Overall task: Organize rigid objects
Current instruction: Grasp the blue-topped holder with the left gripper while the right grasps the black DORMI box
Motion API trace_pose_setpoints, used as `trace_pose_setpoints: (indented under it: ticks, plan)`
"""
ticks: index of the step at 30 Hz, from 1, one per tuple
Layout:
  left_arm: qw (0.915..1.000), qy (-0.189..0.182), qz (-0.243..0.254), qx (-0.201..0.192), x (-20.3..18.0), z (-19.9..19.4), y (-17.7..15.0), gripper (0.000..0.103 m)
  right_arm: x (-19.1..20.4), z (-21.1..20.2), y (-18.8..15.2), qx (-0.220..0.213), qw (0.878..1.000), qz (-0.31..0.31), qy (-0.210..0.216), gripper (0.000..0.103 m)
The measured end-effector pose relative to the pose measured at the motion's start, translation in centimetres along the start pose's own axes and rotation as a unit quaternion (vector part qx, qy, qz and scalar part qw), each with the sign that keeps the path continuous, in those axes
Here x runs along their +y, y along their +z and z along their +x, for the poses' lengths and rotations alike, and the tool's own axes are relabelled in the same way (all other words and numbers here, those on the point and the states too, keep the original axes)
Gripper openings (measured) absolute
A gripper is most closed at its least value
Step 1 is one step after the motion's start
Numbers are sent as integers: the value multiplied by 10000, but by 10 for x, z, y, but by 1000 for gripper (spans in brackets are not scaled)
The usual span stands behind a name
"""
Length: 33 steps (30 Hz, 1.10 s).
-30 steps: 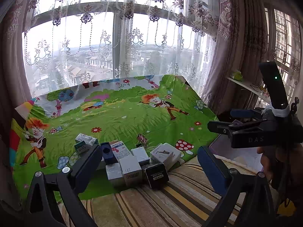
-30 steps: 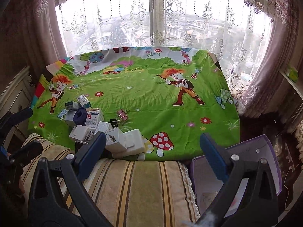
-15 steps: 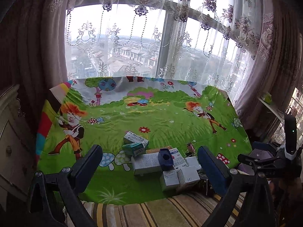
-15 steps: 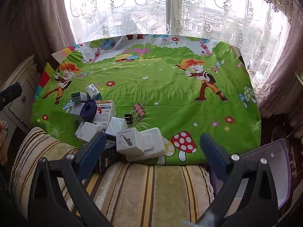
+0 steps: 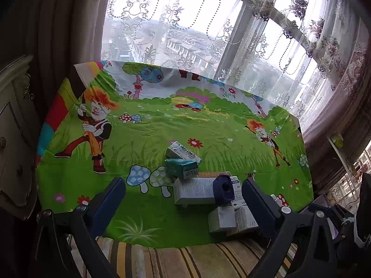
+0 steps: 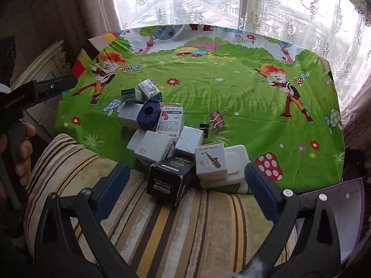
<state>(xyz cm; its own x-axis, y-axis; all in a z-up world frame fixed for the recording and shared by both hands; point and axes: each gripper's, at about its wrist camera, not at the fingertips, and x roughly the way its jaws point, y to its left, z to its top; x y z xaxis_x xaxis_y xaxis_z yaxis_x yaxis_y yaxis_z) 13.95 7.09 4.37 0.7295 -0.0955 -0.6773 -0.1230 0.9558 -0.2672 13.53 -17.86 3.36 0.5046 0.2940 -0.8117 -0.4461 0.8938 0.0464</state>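
Boxes [image 6: 162,139] piled on cloth [image 6: 231,88], both hand-held grippers open.

Boxes [image 6: 162,125] cluster on the cloth's [image 6: 231,88] near edge, clips [image 6: 214,119] to their right.

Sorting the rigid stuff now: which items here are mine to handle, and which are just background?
Job items:
black box
saxophone box
white case
blue sharpener
teal box
binder clips

Background:
cartoon cloth
striped cushion
lace curtains
purple tray
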Motion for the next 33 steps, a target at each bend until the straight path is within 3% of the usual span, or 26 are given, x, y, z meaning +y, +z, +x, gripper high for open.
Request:
trace_pose_setpoints:
  ticks: [5,11,15,22,27,33]
  plan:
    - [9996,-155,98,206,-6,14,5,100,18,16,0,251,9989,-359,-162,100]
    - [9926,-533,78,1092,-28,63,0,77,23,28,0,336,9983,-408,-246,97]
    - [9882,-478,250,1436,-46,88,-9,74,22,35,-3,394,9981,-388,-262,95]
    - [9812,-86,535,1852,-68,120,-17,66,13,40,-5,446,9989,-147,-98,78]
    - [9795,183,700,1877,-70,128,-21,30,5,43,-8,479,9988,63,52,50]
    - [9832,91,533,1746,-64,121,-22,26,1,36,-11,364,9991,167,160,45]
